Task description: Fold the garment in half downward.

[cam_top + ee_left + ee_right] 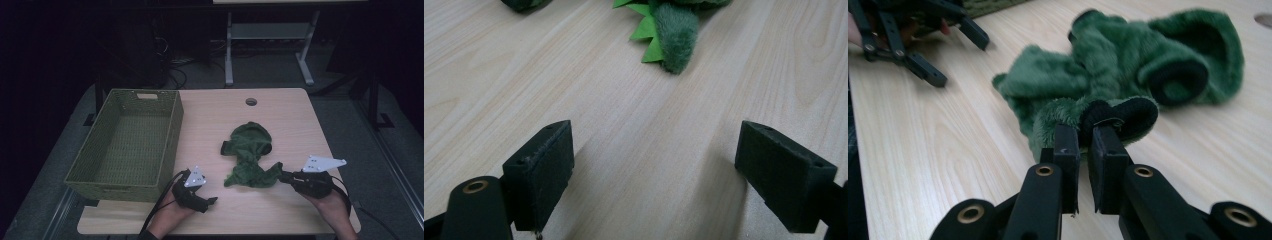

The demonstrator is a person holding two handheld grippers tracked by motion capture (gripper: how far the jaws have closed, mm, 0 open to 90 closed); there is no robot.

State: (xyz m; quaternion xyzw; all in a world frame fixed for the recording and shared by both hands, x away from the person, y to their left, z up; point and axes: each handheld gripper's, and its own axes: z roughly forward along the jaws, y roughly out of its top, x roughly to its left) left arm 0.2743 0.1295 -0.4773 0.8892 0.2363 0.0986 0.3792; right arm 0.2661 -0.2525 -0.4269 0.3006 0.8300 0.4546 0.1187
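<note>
A green fuzzy garment (pixel 250 150) with black cuffs lies crumpled on the middle of the wooden table (pixel 300 120). My right gripper (pixel 282 176) is at its near right corner. In the right gripper view the jaws (pixel 1085 137) are shut on a black cuff (pixel 1128 112) of the garment (pixel 1128 65). My left gripper (pixel 212 201) rests near the table's front edge, left of the garment and apart from it. Its jaws (pixel 656 150) stand open over bare wood, with a green spiked end of the garment (pixel 674 35) ahead. The left gripper (pixel 958 59) also appears open in the right gripper view.
A green woven basket (pixel 172 135), with nothing in it, stands on the table's left side, just behind my left hand. A round cable hole (pixel 251 101) sits at the table's far edge. Bare wood lies between the two grippers.
</note>
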